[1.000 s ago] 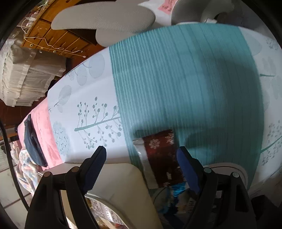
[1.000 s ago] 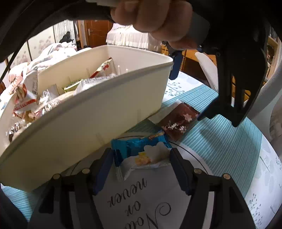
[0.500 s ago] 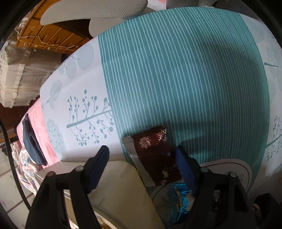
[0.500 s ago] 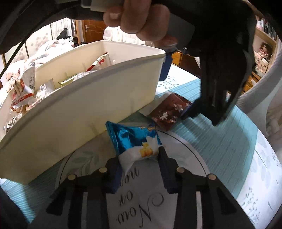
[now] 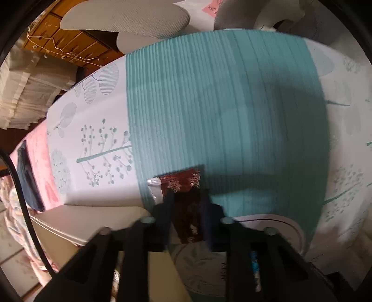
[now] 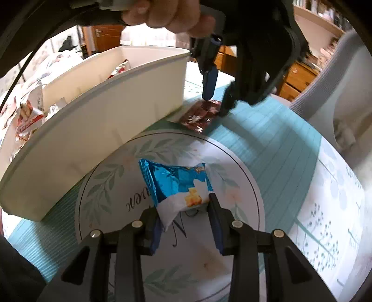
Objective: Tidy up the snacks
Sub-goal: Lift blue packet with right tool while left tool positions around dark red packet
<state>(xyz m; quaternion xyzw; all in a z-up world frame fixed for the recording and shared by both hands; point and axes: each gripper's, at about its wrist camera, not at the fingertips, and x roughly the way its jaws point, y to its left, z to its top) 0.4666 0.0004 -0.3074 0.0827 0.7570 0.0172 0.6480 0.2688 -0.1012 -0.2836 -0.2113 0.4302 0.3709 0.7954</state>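
Observation:
My left gripper (image 5: 187,197) is shut on a dark red snack packet (image 5: 183,183) with white snowflakes, which lies on the teal striped cloth; the right wrist view shows the same gripper (image 6: 217,102) pressing down on the packet (image 6: 201,115) beside the white bin (image 6: 97,120). My right gripper (image 6: 186,206) is shut on the white end of a blue foil snack packet (image 6: 176,183) and holds it just above a round printed mat (image 6: 232,185). The bin holds several wrapped snacks (image 6: 28,113).
The table carries a white cloth with leaf prints (image 5: 97,144) and a teal striped band (image 5: 220,104). Grey chair backs (image 5: 125,18) stand at the far edge. A dark object (image 5: 28,178) lies at the left table end.
My left gripper has come down over the dark red packet and shut on it. My right gripper has shut on the blue packet and drawn it back from the bin over the mat.

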